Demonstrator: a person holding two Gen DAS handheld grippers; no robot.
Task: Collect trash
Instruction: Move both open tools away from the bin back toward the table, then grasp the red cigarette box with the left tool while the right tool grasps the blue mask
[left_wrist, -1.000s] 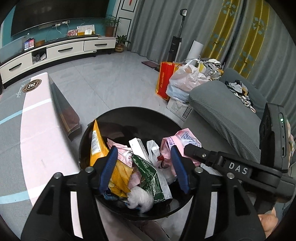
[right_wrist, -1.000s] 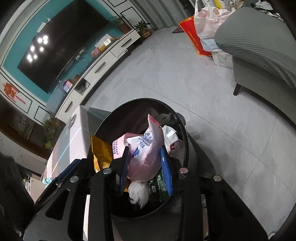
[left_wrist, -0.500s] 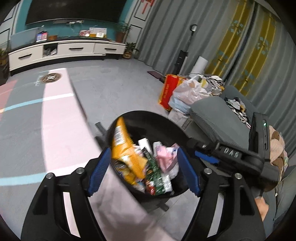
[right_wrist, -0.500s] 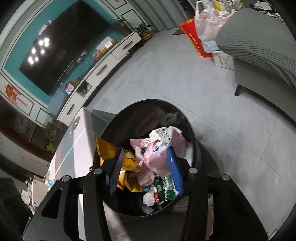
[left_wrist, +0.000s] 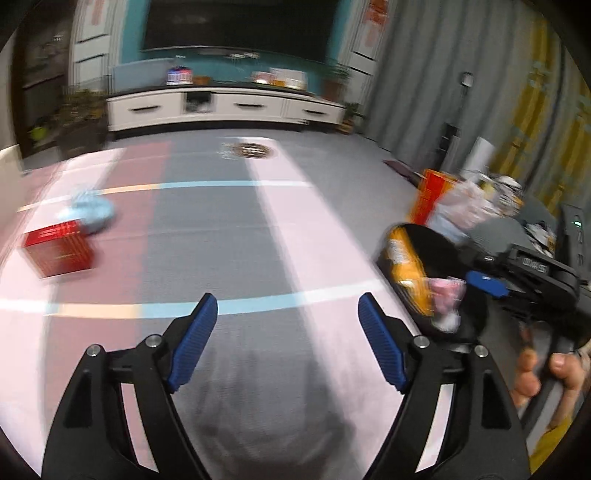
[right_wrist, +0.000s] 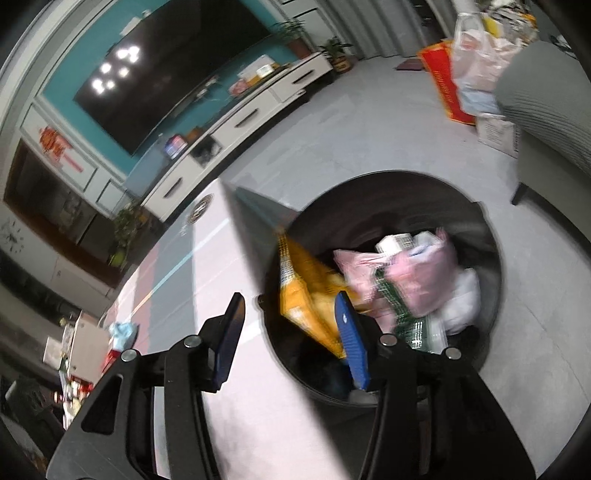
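Left wrist view: the left gripper (left_wrist: 286, 341) is seen over the striped pink-and-grey table top (left_wrist: 229, 236), its jaws opening with nothing between them.
Right wrist view: the right gripper (right_wrist: 291, 328) is held at the table edge beside the black trash bin (right_wrist: 491, 258); its jaws are opening and nothing is pressed by the pads, though the yellow snack bag (right_wrist: 303, 284) in the bin shows behind the right finger.
Collected trash: the yellow snack bag, pink wrappers (right_wrist: 417, 277) and a green packet (right_wrist: 402, 317) are already lying in the bin.
Trash left on the table: a red box (left_wrist: 57, 249) and a crumpled light-blue item (left_wrist: 90, 212), touching or just beside each other, are seen at the far left of the table.
Direction from the left gripper: both pieces lie ahead and well to the left, far apart from the fingertips.
Long axis: the red box appears to run roughly across the view; blur prevents certainty.
Nearer hand: the left gripper is judged nearer, since the right one is kept beside the bin at the opposite end.
Coming move: a leftward reach is judged to be needed, the jaws being set across the short side of the box.
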